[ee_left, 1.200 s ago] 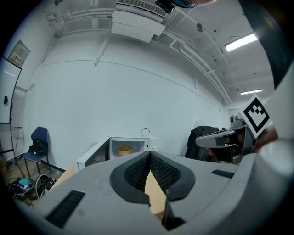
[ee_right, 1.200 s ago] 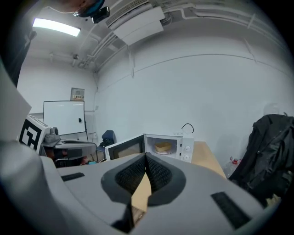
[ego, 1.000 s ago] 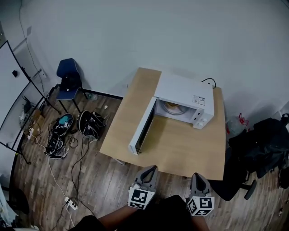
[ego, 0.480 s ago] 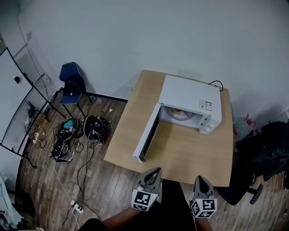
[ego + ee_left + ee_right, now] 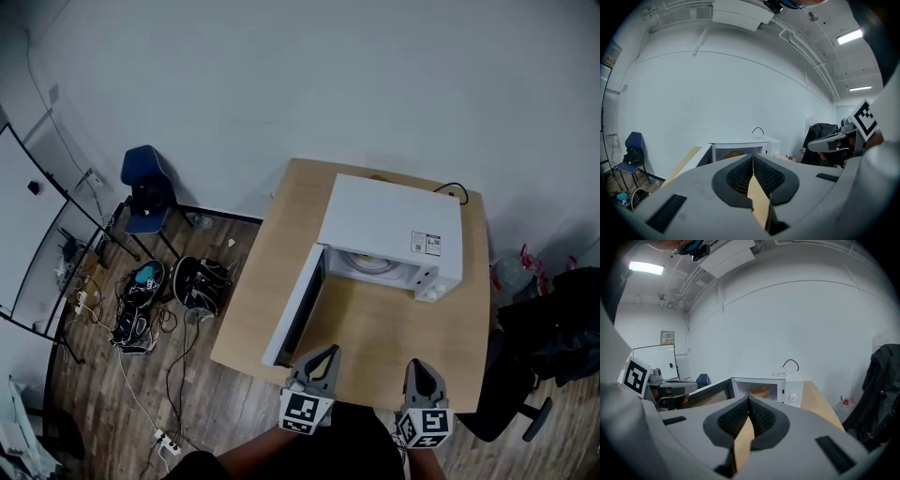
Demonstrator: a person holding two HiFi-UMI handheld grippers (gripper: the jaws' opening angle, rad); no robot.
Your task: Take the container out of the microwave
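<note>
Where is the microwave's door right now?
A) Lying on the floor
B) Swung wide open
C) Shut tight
B: the microwave stands on the table with its door swung out to its left side, so the tan container inside is in plain sight.

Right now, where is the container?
In the right gripper view the container sits inside the open microwave. The microwave stands on the far half of the table, with its door swung out to the left in the head view.
</note>
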